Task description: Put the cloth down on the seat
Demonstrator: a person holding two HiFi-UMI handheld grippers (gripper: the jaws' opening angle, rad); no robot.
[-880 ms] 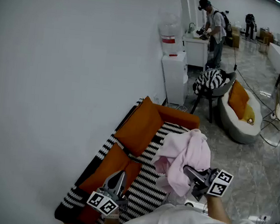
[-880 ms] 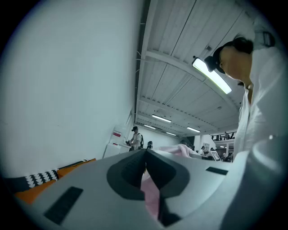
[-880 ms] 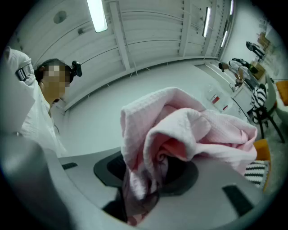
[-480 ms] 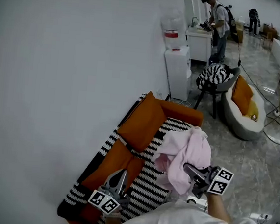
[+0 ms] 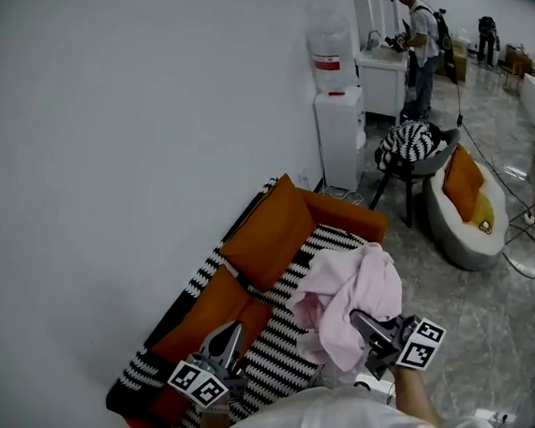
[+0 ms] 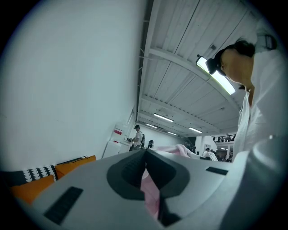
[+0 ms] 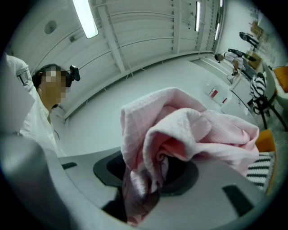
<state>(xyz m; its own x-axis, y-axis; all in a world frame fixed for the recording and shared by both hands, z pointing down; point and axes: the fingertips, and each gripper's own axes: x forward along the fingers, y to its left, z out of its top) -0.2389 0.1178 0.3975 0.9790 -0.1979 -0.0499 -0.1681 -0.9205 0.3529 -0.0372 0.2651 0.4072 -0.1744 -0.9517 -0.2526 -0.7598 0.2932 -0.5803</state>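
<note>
Right hand-held gripper (image 5: 360, 323) clamped on bunched pink cloth (image 5: 360, 283), cloth heaped over its jaws, above striped seat (image 5: 278, 352).

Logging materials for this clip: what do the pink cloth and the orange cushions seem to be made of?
Pink cloth: soft matte textile, likely cotton; a fine ribbed weave and limp, bunched folds show. Orange cushions: smooth matte upholstery, probably fabric, as no sheen shows; weave too distant to tell.

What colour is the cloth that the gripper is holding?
The cloth is pale pink, clearest in the right gripper view.
</note>
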